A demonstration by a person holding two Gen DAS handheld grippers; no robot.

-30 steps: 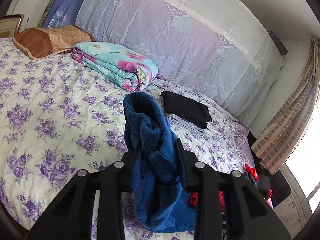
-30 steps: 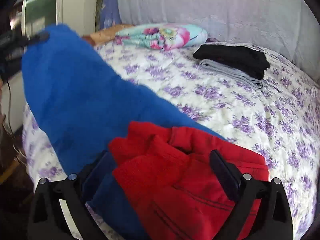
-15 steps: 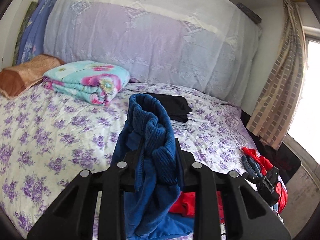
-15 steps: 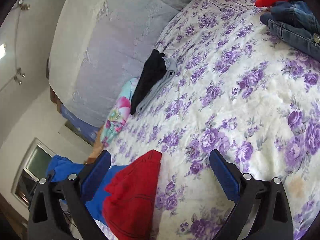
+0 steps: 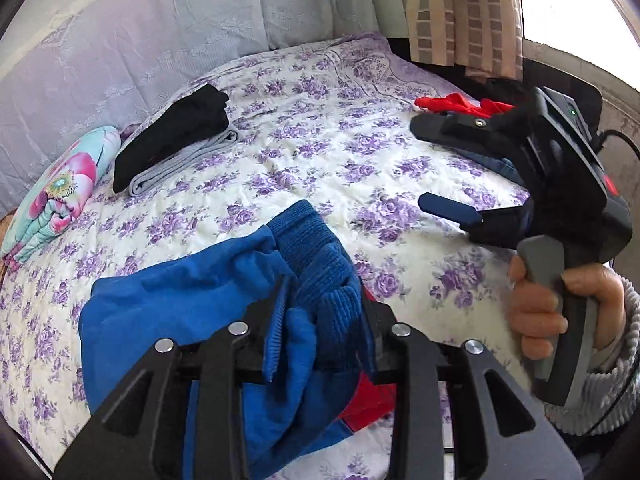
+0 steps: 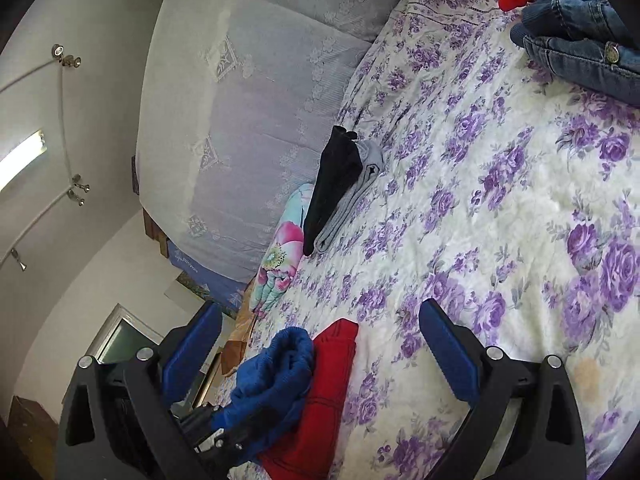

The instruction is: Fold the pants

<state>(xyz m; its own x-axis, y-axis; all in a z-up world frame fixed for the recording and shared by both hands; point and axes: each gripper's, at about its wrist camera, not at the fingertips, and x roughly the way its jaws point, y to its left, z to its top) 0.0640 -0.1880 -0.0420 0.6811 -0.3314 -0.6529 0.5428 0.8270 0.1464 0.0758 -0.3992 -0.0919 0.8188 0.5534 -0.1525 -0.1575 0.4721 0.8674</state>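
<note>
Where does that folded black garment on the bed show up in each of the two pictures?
Left wrist view: the black garment lies upper left, on a grey garment.
Right wrist view: it sits centre, turned on end, left of the grey one.
Shared landmark: the floral quilt beside it.

- Left wrist cam is sitting just behind its jaws, looking down and forward across the bed [image 5: 320, 152], close over the blue pants [image 5: 180, 300].
- Right wrist cam is looking along its jaws, rolled sideways, low over the bed [image 6: 500, 220].
- Both are sharing the black-and-grey folded stack [image 5: 176, 140] [image 6: 340, 192] ahead of the jaws.
</note>
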